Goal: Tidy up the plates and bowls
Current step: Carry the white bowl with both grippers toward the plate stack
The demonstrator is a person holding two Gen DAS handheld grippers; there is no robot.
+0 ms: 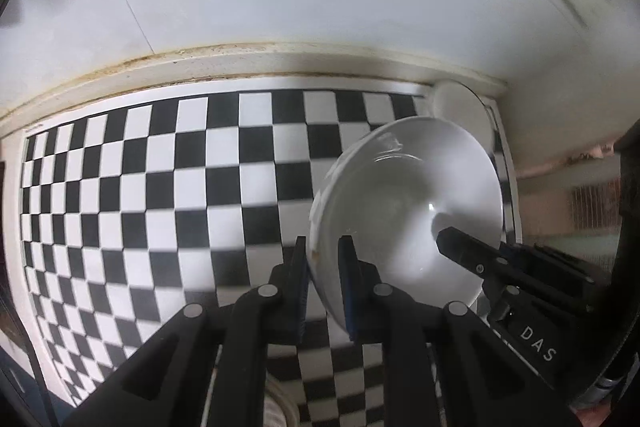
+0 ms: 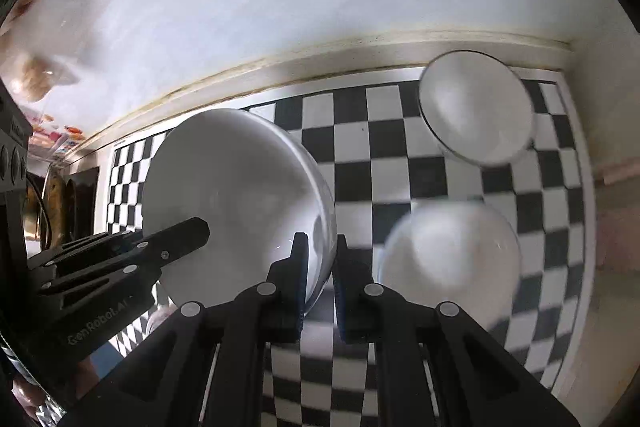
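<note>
Both grippers pinch the same white bowl (image 1: 408, 211) by opposite sides of its rim, and it hangs tilted above the checkered mat (image 1: 160, 187) on the surface. The left gripper (image 1: 324, 267) has its fingers clenched on the bowl's left edge, one finger inside the rim and one outside. The right gripper (image 2: 320, 267) is clenched the same way on the right edge.

The step in hand looks like carrying this bowl to stack it with the others. To do it well, both hands should travel together at one pace so the rim is neither pulled nor twisted between them. The tilt should be levelled before the bowl goes down. It should be centred over the bowl it is meant for and set down gently, and the grip kept until it sits steady, since a thin rim pinch can slip.

The right wrist view shows what the left largely misses: two more white bowls on the mat, one near and just right of the gripper (image 2: 452, 259), one far right by the wall (image 2: 476, 107), both blurred. It also shows the held bowl (image 2: 236, 203) from inside, with the left gripper's finger across it. The left wrist view shows only the rim of a white dish (image 1: 460, 107) behind the held bowl, plus the wide bare stretch of mat to the left.
</note>
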